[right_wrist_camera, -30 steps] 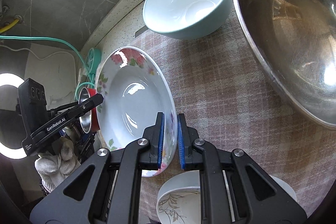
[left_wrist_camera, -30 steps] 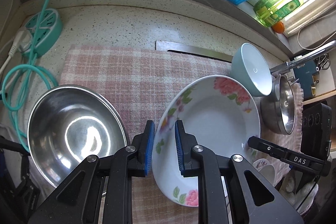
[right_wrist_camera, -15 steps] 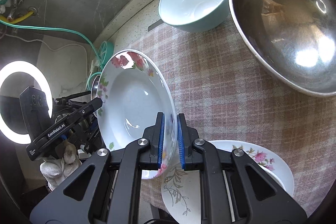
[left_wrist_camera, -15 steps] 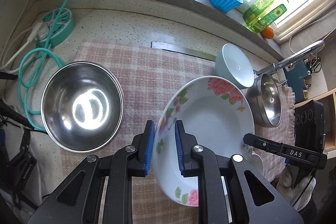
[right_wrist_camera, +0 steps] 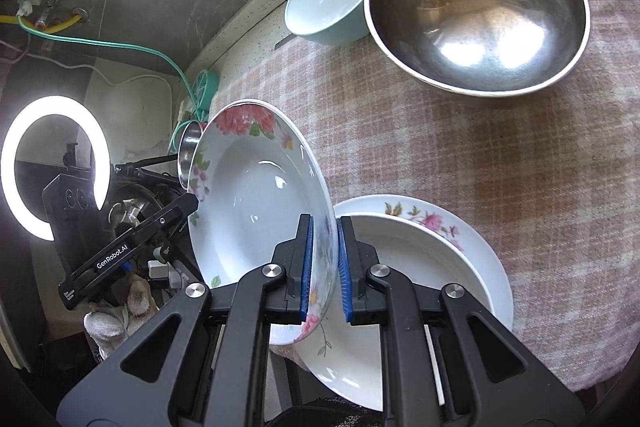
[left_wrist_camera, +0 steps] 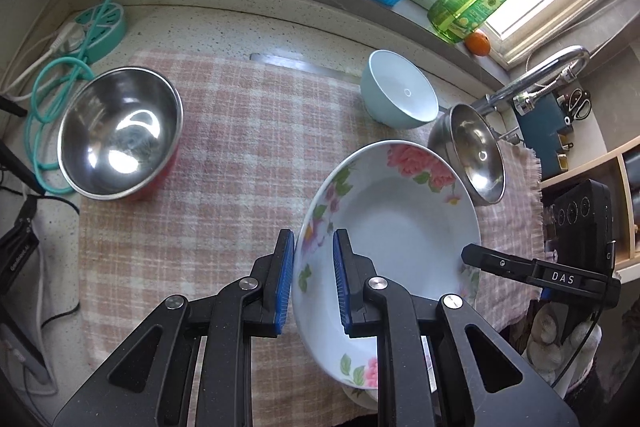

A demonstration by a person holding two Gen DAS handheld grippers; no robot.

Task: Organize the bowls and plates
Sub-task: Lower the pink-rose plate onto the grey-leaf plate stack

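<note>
Both grippers, left [left_wrist_camera: 313, 277] and right [right_wrist_camera: 324, 261], pinched the floral plate's [left_wrist_camera: 394, 227] rim in their fingers, held tilted above the stacked plates [right_wrist_camera: 432, 247], seemingly ready for lowering onto them.

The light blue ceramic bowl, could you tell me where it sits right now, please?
The light blue ceramic bowl sits at the far edge of the pink checked cloth, below the windowsill, immediately left of the steel bowl by the faucet.

Left gripper [left_wrist_camera: 314, 281] and right gripper [right_wrist_camera: 324, 269], jaws apparently clamped, facing each other.
</note>
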